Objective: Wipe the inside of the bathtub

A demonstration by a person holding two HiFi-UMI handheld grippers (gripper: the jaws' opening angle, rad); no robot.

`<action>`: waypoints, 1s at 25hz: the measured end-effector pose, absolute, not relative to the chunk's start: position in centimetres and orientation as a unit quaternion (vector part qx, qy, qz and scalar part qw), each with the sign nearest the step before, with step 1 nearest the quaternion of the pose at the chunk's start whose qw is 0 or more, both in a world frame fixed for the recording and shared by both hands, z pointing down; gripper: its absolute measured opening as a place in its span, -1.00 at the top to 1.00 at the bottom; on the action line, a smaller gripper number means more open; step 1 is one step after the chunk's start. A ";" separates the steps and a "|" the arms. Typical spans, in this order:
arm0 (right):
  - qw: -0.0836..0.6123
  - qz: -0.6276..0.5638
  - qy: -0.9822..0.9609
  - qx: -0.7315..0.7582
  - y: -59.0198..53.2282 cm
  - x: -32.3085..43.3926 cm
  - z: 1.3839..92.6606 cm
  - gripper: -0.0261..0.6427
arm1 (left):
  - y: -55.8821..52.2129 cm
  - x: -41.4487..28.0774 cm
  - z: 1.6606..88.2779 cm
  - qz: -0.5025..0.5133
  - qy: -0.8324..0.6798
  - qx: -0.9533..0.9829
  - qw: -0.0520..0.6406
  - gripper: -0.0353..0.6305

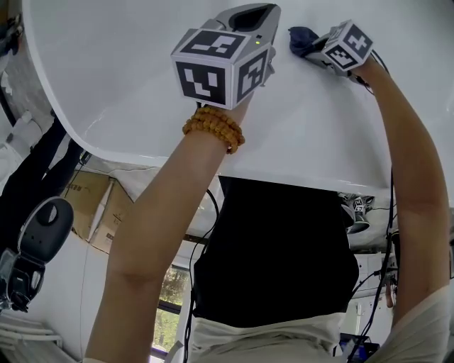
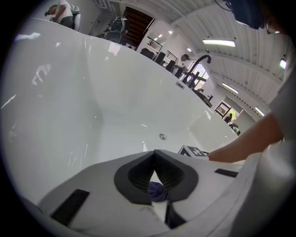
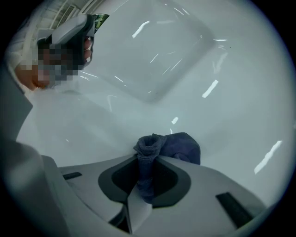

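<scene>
The white bathtub (image 1: 128,71) fills the head view's top, and both arms reach into it. My right gripper (image 1: 318,51) is shut on a dark blue cloth (image 1: 301,37) that lies against the tub's inner wall. In the right gripper view the cloth (image 3: 181,146) is bunched between the jaws of the right gripper (image 3: 147,156) and rests on the glossy tub surface (image 3: 185,69). My left gripper (image 1: 250,13) hovers just left of it, jaws shut. In the left gripper view the left gripper (image 2: 155,152) points at the tub floor (image 2: 115,102) and drain (image 2: 162,136). A blue scrap shows in the gap behind its tips.
A black faucet (image 2: 198,64) stands on the tub's far rim. Cardboard boxes (image 1: 96,205) and a spare gripper device (image 1: 35,248) lie on the floor outside the tub. Cables (image 1: 386,241) hang by the right arm. People stand in the background (image 2: 62,11).
</scene>
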State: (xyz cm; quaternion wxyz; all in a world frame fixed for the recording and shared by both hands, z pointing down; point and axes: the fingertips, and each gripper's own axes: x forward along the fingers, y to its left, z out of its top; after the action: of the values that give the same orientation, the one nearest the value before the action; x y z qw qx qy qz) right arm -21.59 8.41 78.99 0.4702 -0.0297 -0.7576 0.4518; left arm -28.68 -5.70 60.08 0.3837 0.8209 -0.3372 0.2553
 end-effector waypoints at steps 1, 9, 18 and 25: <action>0.468 0.460 -0.754 -0.027 8.3 -21.5 79.0 0.67 | -5.7 -28.6 60.0 0.256 -0.337 0.821 0.384 0.90; 0.445 0.481 -0.755 -0.030 9.1 -19.9 74.8 0.68 | -5.3 -26.6 56.9 0.259 -0.328 0.827 0.376 0.90; 0.399 0.496 -0.769 -0.048 11.6 -18.5 66.3 0.69 | -3.5 -25.1 52.0 0.255 -0.334 0.826 0.376 0.90; 0.374 0.480 -0.792 -0.049 13.7 -17.7 58.2 0.68 | -0.5 -23.0 47.3 0.248 -0.333 0.831 0.371 0.90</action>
State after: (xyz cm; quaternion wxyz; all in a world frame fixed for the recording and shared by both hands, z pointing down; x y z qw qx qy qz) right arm -17.67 13.67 58.24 0.3741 -0.0490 -0.7919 0.4802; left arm -23.01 -0.47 47.30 0.3706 0.8310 -0.3327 0.2479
